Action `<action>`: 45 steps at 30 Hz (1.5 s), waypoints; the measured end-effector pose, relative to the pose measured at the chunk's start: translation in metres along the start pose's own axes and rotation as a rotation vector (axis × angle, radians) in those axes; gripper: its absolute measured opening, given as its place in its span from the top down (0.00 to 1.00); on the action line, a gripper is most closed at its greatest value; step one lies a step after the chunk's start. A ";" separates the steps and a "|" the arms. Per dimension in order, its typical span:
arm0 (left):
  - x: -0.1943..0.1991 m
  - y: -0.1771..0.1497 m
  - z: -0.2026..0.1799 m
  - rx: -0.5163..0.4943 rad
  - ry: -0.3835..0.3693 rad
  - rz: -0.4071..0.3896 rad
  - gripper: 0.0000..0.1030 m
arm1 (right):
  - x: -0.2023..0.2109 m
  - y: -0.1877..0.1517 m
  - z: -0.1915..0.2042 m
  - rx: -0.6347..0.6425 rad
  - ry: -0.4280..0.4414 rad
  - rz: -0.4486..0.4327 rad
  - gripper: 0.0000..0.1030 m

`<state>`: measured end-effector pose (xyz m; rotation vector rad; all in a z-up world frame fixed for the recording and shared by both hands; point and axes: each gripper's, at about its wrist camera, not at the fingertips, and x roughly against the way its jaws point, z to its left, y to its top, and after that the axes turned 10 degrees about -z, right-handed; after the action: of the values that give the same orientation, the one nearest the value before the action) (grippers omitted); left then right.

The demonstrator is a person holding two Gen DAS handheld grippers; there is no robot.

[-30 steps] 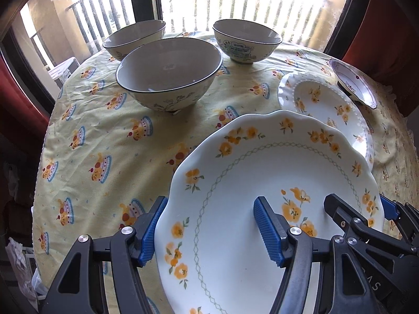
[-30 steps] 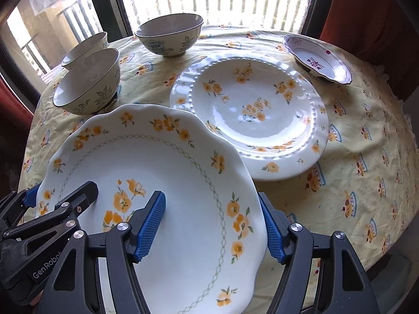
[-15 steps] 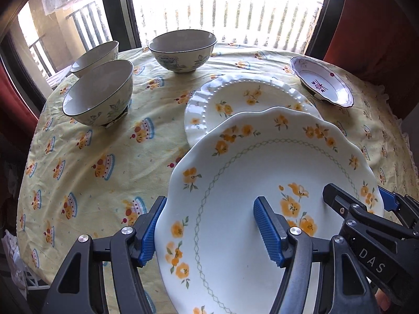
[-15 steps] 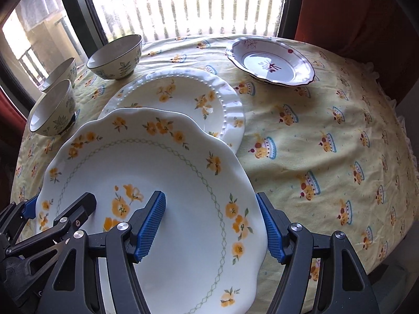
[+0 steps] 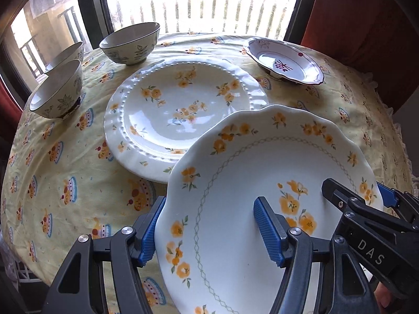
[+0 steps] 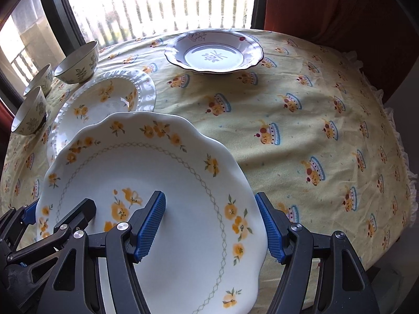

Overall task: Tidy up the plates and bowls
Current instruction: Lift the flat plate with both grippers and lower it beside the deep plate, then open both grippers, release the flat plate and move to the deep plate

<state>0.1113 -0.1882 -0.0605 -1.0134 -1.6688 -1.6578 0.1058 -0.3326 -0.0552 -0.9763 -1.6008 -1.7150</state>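
Observation:
Both grippers hold one large scalloped white plate with orange flowers (image 5: 262, 172) (image 6: 157, 172) above the table. My left gripper (image 5: 212, 230) is shut on its left rim, one pad under, one on top. My right gripper (image 6: 212, 227) is shut on its right rim; it also shows in the left wrist view (image 5: 366, 209). A beaded white floral plate (image 5: 180, 110) (image 6: 104, 102) lies on the yellow tablecloth, partly behind the held plate. A purple-rimmed dish (image 5: 285, 62) (image 6: 213, 52) sits at the far right. Three bowls stand at the far left (image 5: 131, 43) (image 5: 56, 93) (image 6: 76, 62).
The round table (image 6: 314, 130) has a yellow cupcake-print cloth with a frilled edge at the right. A window with balcony railing (image 5: 204, 5) is behind the table. Red curtains (image 6: 327, 5) hang at the right.
Both grippers have carried the scalloped plate to the right, away from the bowls. It now hangs in front of and partly over the beaded plate. Both grips are unchanged.

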 end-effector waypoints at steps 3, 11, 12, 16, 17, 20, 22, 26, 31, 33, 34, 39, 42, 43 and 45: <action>-0.004 -0.004 -0.011 -0.007 -0.010 0.012 0.35 | -0.003 -0.005 -0.013 -0.007 -0.013 0.016 0.29; -0.019 -0.009 -0.033 -0.014 -0.039 0.051 0.35 | -0.017 -0.012 -0.040 -0.016 -0.042 0.055 0.29; -0.023 -0.010 -0.035 -0.014 -0.042 0.060 0.35 | -0.019 -0.012 -0.043 -0.019 -0.042 0.062 0.29; -0.035 -0.012 -0.041 -0.009 -0.047 0.096 0.35 | -0.027 -0.014 -0.050 -0.017 -0.046 0.091 0.29; -0.036 -0.011 -0.043 -0.012 -0.045 0.093 0.35 | -0.030 -0.014 -0.051 -0.019 -0.046 0.099 0.29; -0.040 -0.008 -0.044 -0.006 -0.040 0.087 0.34 | -0.036 -0.013 -0.057 -0.029 -0.041 0.108 0.29; -0.042 -0.007 -0.045 -0.003 -0.039 0.090 0.33 | -0.037 -0.013 -0.058 -0.029 -0.035 0.108 0.29; -0.043 -0.005 -0.044 -0.005 -0.044 0.098 0.32 | -0.039 -0.012 -0.059 -0.036 -0.023 0.116 0.29; -0.041 -0.005 -0.043 -0.018 -0.065 0.102 0.30 | -0.040 -0.014 -0.063 -0.051 -0.011 0.128 0.28; -0.037 -0.005 -0.040 -0.019 -0.067 0.101 0.23 | -0.035 -0.012 -0.063 -0.056 -0.010 0.109 0.28; -0.033 -0.004 -0.037 -0.023 -0.064 0.102 0.20 | -0.031 -0.012 -0.063 -0.054 -0.011 0.094 0.28; -0.015 0.002 -0.017 -0.034 -0.068 0.067 0.06 | -0.010 -0.007 -0.058 -0.048 -0.009 0.036 0.15; -0.010 0.006 -0.005 -0.015 -0.076 0.070 0.06 | 0.000 -0.002 -0.049 -0.039 0.001 0.003 0.13; -0.008 0.007 0.000 -0.006 -0.075 0.067 0.06 | 0.002 -0.001 -0.045 -0.034 0.003 -0.005 0.13; -0.005 0.010 0.009 0.019 -0.072 0.060 0.06 | 0.005 0.004 -0.037 -0.030 0.008 -0.016 0.13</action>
<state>0.1235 -0.1801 -0.0593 -1.1155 -1.6798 -1.5814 0.1017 -0.3698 -0.0493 -0.9718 -1.5865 -1.7562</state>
